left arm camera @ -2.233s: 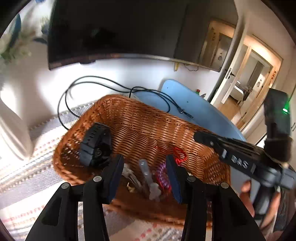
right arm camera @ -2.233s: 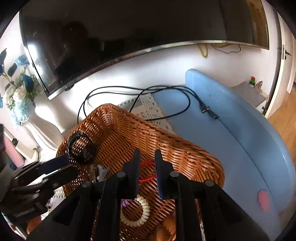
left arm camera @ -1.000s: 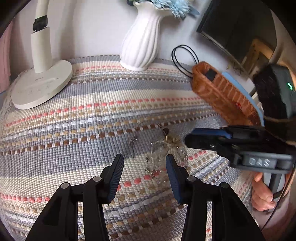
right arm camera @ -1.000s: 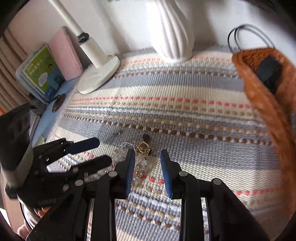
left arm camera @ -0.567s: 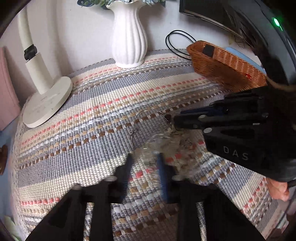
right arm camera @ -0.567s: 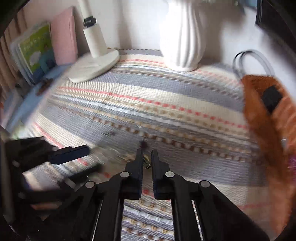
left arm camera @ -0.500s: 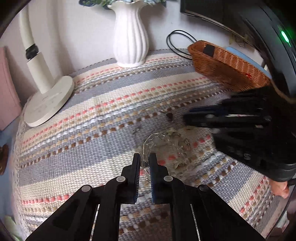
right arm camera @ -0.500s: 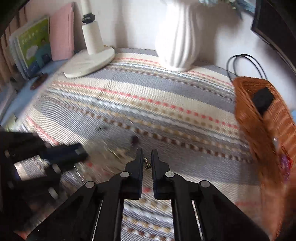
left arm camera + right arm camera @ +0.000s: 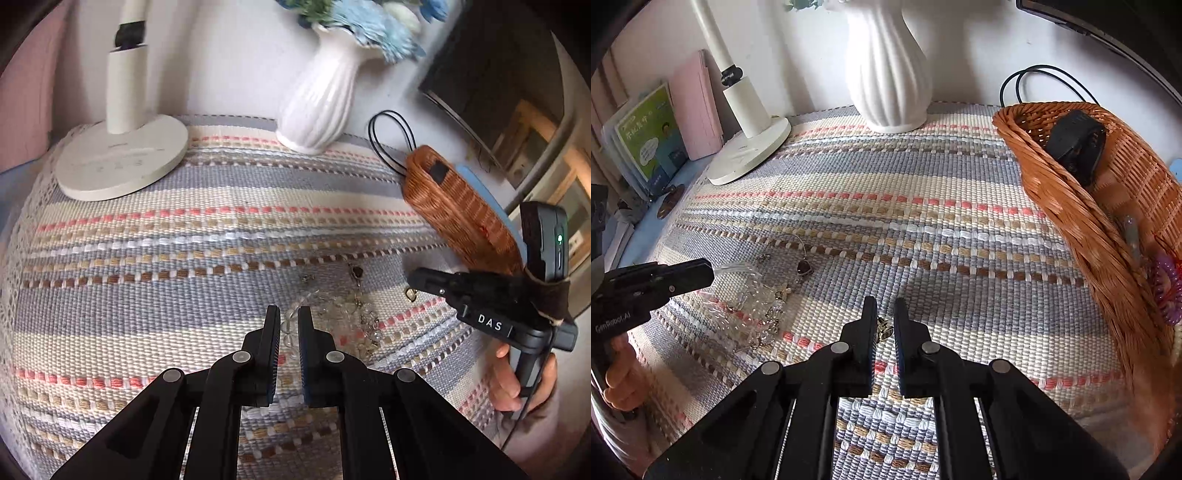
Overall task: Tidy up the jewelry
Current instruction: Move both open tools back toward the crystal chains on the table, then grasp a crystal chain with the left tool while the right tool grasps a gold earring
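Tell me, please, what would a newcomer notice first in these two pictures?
First, the tangle of clear-bead jewelry on the striped woven mat, where the left gripper is pinched on a clear strand. The right gripper holds a small gold charm nearby. A wicker basket sits at the mat's right edge, behind it a white ribbed vase.

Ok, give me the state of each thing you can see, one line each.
Left gripper: jaws shut on clear bead bracelet.
Right gripper: jaws shut on small gold charm.
Wicker basket: upright, holding a black band.
White vase: upright.
Lamp base: standing on the mat.
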